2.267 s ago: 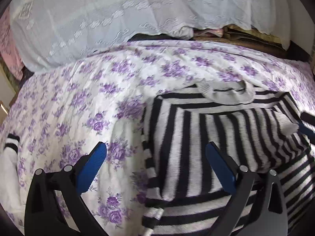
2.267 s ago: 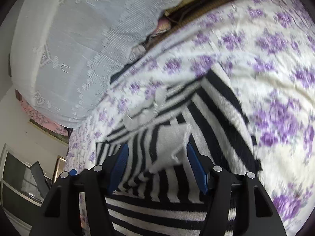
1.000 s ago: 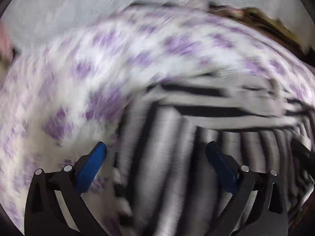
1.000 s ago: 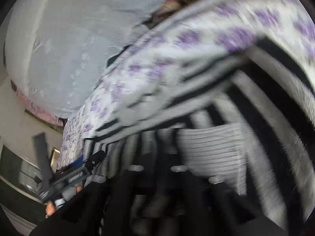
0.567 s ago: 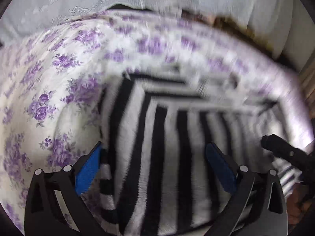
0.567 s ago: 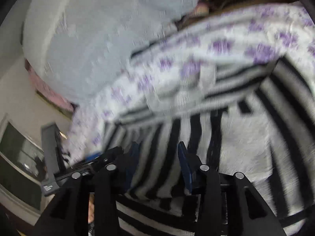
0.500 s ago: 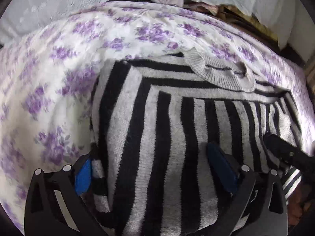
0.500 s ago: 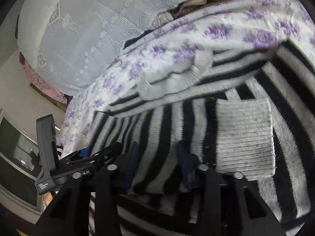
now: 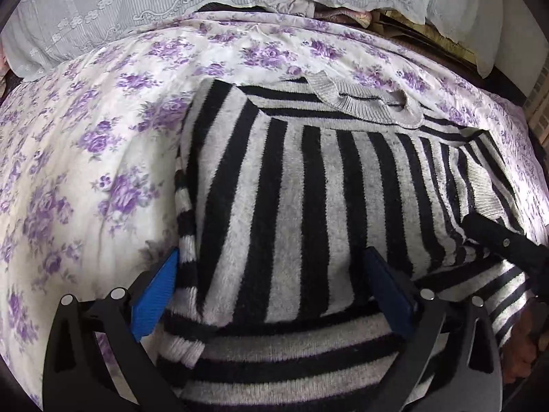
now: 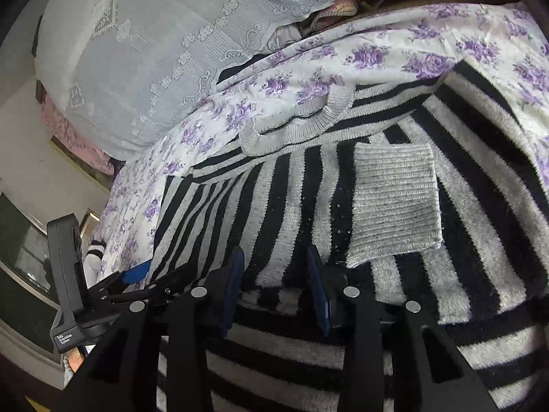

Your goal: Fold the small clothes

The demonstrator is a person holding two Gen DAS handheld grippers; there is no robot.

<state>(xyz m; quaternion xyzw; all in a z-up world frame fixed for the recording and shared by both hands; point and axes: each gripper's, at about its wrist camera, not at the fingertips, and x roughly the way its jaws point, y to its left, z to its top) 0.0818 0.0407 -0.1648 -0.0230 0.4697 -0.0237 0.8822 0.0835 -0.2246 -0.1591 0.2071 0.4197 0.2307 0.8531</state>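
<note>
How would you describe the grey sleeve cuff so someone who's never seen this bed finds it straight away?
On the purple-flowered bedsheet lies a black-and-grey striped sweater, its collar toward the lace-covered pillows. The cuff is the folded sleeve's end, lying across the sweater's front. It alone is plain ribbed grey, unstriped and squarish.
</note>
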